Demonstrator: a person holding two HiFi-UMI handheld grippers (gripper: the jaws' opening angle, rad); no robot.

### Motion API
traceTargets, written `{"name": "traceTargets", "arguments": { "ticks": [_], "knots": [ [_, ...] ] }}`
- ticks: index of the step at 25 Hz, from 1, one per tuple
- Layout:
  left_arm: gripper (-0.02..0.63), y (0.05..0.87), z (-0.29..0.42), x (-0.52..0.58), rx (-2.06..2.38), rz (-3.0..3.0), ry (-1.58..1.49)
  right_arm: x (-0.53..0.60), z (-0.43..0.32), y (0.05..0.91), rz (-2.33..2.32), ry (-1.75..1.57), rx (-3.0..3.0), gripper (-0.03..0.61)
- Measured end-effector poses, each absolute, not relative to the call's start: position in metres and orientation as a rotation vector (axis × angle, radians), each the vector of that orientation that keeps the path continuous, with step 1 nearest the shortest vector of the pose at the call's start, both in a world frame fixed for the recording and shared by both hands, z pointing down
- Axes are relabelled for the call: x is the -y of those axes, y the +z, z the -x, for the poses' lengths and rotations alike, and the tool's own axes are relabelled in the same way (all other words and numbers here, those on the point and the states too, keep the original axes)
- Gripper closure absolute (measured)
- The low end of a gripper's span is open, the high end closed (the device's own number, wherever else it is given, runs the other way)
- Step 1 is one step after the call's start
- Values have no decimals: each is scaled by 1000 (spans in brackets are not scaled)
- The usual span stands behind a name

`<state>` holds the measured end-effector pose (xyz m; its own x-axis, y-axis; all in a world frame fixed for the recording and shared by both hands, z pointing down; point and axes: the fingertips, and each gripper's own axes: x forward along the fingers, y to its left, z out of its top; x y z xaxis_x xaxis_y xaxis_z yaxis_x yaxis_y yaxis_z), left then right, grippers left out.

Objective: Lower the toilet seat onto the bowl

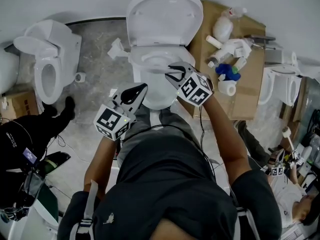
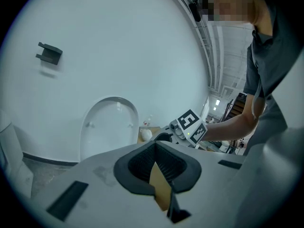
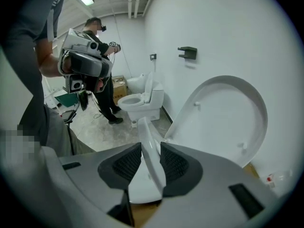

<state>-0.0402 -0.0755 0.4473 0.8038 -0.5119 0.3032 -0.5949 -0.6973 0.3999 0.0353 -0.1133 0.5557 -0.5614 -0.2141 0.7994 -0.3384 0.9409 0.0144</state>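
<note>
Two grippers reach out over the toilet bowl (image 1: 157,98) from the person standing at its front. The left gripper (image 1: 142,88) hangs just above the bowl's left front edge. Its jaws are brought together, as its own view (image 2: 155,147) shows, with nothing held between the pads. The right gripper (image 1: 170,72) is over the middle of the bowl, and its jaws are clamped on the front rim of the toilet seat (image 1: 150,59).

In the right gripper view (image 3: 151,152) that rim (image 3: 145,137) stands edge-on between the two ribbed pads, touching both. The seat is tilted, lifted clear of the bowl at the front and hinged at the back. It lies between the bowl and the lid (image 1: 165,11), which stands upright against the wall behind the bowl.

Right of the bowl, just beside it, lies a flattened cardboard box (image 1: 250,96). It carries white bottles (image 1: 231,48), a blue object (image 1: 228,71) and a paper roll (image 1: 228,87). Beyond the cardboard, further right, is another toilet (image 1: 280,84).

Left of the bowl, well apart across the grey floor, stands a second toilet (image 1: 50,59). A person in dark clothes (image 1: 30,131) is near its front.

On the wall above the lid (image 3: 228,118) a small dark bracket (image 3: 188,52) is mounted.
</note>
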Motion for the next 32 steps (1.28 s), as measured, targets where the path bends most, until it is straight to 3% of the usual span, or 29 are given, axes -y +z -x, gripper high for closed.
{"name": "traceTargets", "arguments": {
  "ticks": [32],
  "knots": [
    [609, 461, 65, 48, 858, -2451, 236, -60, -36, 681, -8, 445, 1895, 466]
  ]
}}
